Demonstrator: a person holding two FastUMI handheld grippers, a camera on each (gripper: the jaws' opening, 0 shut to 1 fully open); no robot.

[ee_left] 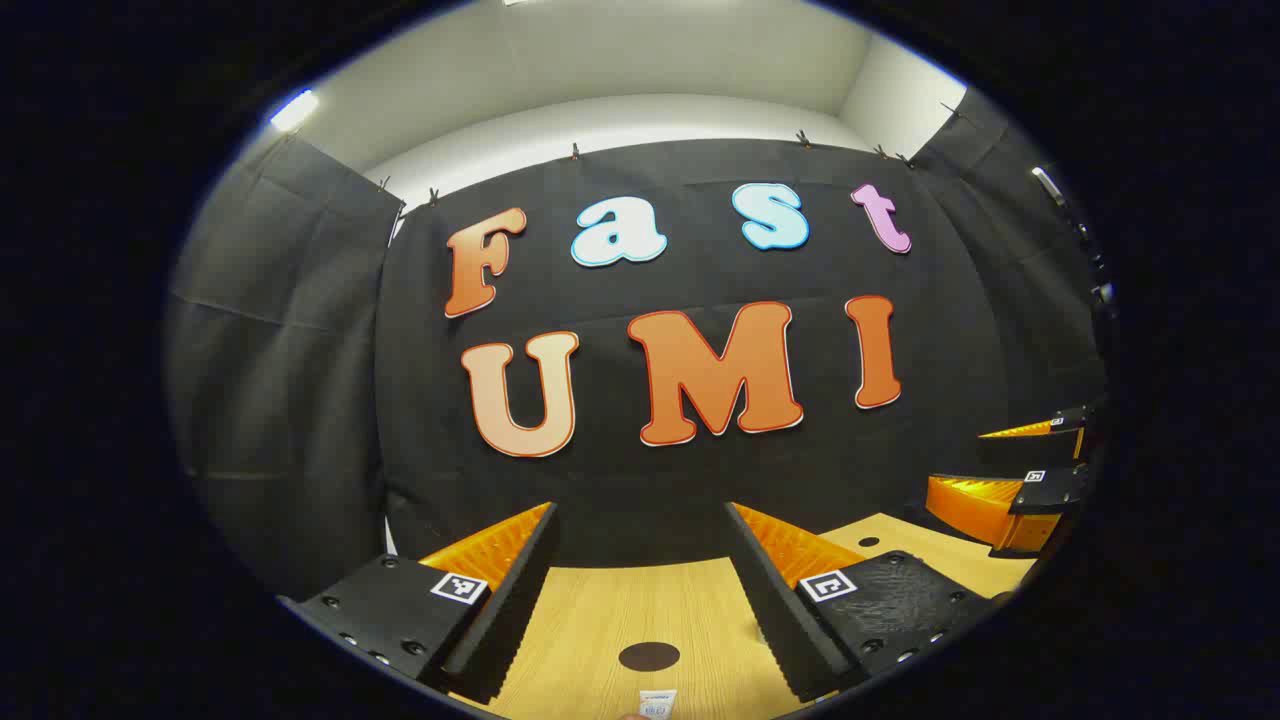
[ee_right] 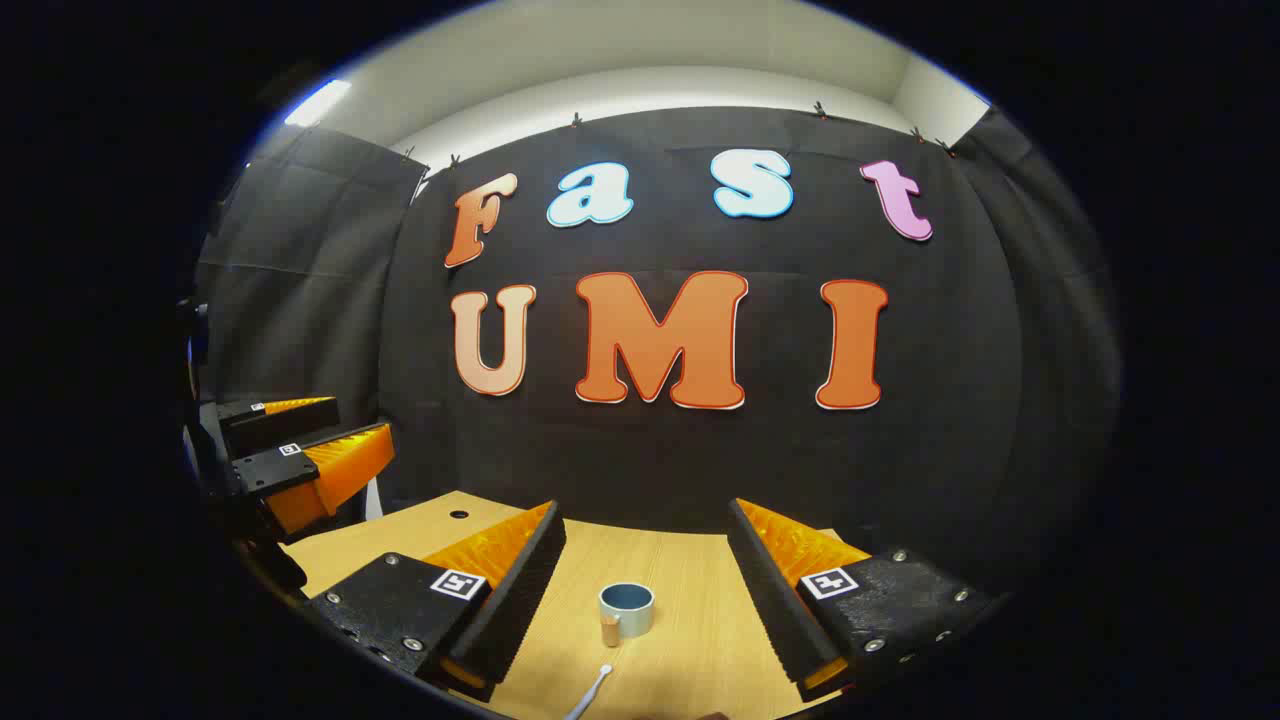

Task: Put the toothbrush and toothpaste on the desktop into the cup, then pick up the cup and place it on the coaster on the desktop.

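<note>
Wooden tabletop (ee_right: 690, 600) | step: none begun, cup (ee_right: 626, 609) empty | both hand-held grippers, left (ee_left: 640, 600) and right (ee_right: 645, 600), wide, holding nothing | next: lower onto toothbrush (ee_right: 592, 692), toothpaste (ee_left: 657, 703)

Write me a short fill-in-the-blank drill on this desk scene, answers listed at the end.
1. In the right gripper view, the cup stands ____ on the desk.
2. The toothbrush lies ____ the cup, not in it.
3. The right gripper has its jaws ____.
4. The left gripper holds ____.

Missing words: upright; outside; open; nothing
</note>
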